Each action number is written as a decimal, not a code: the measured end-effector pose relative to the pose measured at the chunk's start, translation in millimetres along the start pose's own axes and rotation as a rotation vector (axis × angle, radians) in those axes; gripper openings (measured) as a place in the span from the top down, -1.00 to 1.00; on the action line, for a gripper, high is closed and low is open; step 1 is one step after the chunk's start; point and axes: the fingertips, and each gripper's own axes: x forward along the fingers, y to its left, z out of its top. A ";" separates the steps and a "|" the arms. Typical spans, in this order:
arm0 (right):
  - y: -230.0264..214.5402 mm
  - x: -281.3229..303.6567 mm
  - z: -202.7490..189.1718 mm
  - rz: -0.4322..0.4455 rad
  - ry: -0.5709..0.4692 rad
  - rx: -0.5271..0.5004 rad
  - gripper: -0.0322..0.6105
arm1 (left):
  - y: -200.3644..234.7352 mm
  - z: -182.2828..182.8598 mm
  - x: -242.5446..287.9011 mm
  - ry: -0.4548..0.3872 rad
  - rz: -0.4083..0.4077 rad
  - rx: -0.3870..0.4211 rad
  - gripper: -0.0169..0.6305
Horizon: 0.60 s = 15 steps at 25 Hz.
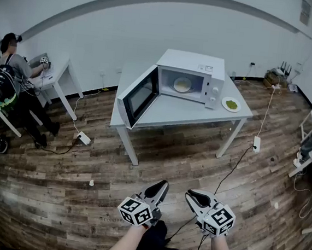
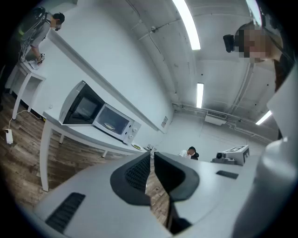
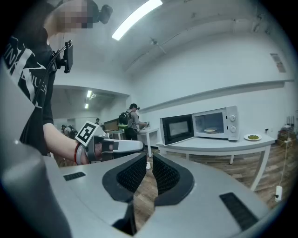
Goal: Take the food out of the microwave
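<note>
I read the left claw (image 2: 152,160) as pressed together: its ribbed pads meet at the tips and nothing sits between them. The right claw (image 3: 150,163) is pressed together in the same way and is also empty. In the head view both claws sit low in the frame, side by side and apart from each other. Each carries its marker cube, and both are held over the wooden floor (image 1: 136,213). Both are well apart from the white counter (image 1: 201,114), which stands further ahead. The microwave (image 1: 197,65) rests on that counter with its door (image 1: 138,95) swung fully open to the left. The plate of food (image 1: 182,84) lies inside the lit cavity, on the cavity floor. A second plate (image 1: 231,104), carrying something green, lies on the counter just beside the microwave, at its control-panel side. A power strip (image 1: 256,143) lies on the floor near the counter's right legs. A person (image 1: 10,72) wearing a backpack stands at the far left of the room.
</note>
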 end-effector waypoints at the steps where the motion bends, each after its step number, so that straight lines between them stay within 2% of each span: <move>1: -10.7 9.0 5.3 -0.008 -0.008 -0.002 0.71 | 9.3 6.4 10.4 -0.001 -0.004 0.000 0.85; 9: -69.6 74.2 33.6 -0.039 -0.047 0.005 0.71 | 61.9 47.2 66.5 0.016 -0.037 0.040 0.85; 15: -88.7 120.2 44.3 -0.032 -0.059 0.009 0.71 | 97.0 63.1 82.8 0.022 -0.050 0.041 0.85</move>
